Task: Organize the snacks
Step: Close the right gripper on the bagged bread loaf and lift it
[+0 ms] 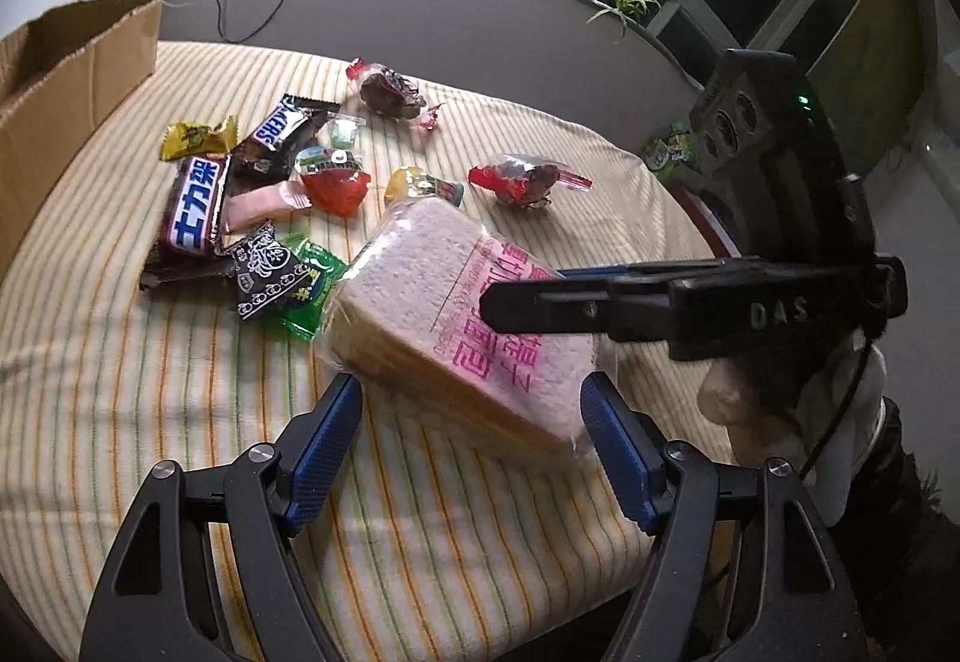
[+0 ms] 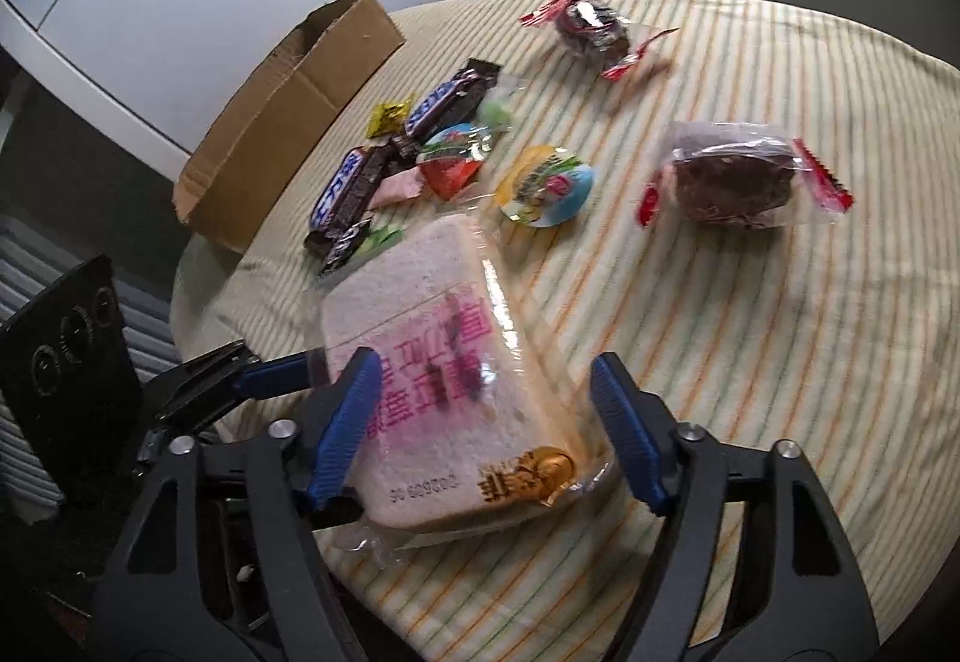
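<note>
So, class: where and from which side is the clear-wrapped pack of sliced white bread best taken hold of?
Grip the clear-wrapped pack of sliced white bread across its two crust edges, at the near end, coming from above. It lies flat on the striped cloth, so the broad face offers no purchase, and the right tongs already straddle that end.

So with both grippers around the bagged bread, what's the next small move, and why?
Probably close the right gripper onto the bread pack. Its jaws straddle the pack's near end but do not yet seem to press it. The left gripper stands open at the other edge, and the cardboard box waits open beyond the snack pile.
</note>
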`<state>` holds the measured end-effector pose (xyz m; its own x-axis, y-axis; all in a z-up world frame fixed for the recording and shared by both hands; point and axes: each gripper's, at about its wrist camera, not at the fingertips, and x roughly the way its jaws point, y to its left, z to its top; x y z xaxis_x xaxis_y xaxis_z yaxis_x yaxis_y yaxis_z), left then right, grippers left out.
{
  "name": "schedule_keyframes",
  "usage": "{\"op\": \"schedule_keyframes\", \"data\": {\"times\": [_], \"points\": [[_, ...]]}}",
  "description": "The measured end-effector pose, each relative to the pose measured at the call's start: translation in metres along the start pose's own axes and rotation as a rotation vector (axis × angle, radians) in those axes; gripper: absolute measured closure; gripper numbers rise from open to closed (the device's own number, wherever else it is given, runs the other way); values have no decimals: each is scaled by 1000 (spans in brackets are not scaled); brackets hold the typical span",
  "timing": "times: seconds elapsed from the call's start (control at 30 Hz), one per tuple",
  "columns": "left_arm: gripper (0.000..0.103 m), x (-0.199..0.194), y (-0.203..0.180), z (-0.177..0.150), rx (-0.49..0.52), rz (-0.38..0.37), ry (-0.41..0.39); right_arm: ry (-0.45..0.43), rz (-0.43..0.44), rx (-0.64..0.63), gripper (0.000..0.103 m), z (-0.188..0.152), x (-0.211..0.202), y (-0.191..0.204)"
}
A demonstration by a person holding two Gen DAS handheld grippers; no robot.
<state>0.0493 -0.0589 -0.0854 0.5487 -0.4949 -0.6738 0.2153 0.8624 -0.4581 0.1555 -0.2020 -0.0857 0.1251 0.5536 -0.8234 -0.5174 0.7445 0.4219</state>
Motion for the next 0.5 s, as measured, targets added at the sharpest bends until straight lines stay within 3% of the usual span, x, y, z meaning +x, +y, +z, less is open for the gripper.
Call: {"op": "schedule_keyframes", "data": {"times": [0.37, 0.5], "points": [[29, -7, -6, 4, 53, 27, -33, 16, -16, -34, 48, -1, -3, 28], [29, -17, -3, 6, 59, 41, -58, 6, -23, -56, 50, 1, -5, 41]]}}
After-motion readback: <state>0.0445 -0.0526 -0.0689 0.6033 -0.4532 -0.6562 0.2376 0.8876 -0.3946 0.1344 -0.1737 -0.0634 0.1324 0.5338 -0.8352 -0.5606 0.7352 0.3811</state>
